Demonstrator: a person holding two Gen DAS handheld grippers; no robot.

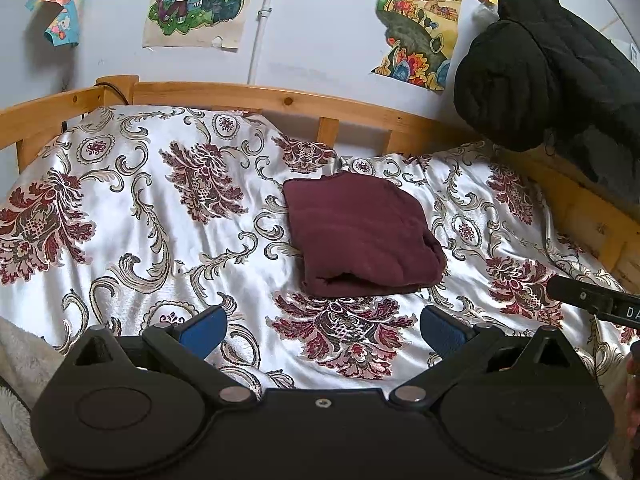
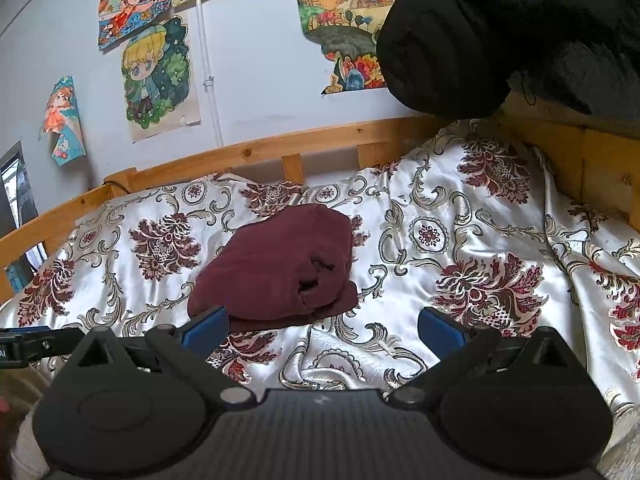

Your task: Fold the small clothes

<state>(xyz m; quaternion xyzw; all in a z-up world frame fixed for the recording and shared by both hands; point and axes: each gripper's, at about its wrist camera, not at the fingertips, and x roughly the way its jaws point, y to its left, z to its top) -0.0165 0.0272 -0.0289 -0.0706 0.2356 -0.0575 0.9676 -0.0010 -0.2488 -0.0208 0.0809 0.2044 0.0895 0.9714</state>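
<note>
A bed (image 1: 168, 240) fills most of both views, covered by a shiny white bedspread (image 1: 120, 216) printed with dark red flowers and grey-gold scrolls. A pale wooden bed frame (image 1: 248, 96) runs along the far side against a light wall (image 1: 320, 40) hung with colourful cartoon drawings (image 1: 196, 0). A bulky black padded garment (image 1: 532, 68) hangs over the frame at the right end of the bed.

Near the middle of the bedspread lies the maroon garment (image 1: 360, 232), folded into a compact, roughly square bundle with its layered open edges facing the cameras. Nothing touches it; it rests flat on the cover, well apart from the black garment.

The left gripper (image 1: 324, 326) hovers just short of the bundle's near edge, its blue-padded fingers (image 1: 204, 330) spread wide with nothing between them. The right gripper (image 2: 322, 326) sits at the same sort of distance, likewise spread wide and empty, with the bundle ahead and slightly to its left; its left fingertip overlaps the bundle's near corner in the right wrist view, though contact cannot be told. Each camera catches a sliver of the other gripper at the frame edge, and part of a hand (image 1: 634, 396) shows at the far right of the left wrist view
</note>
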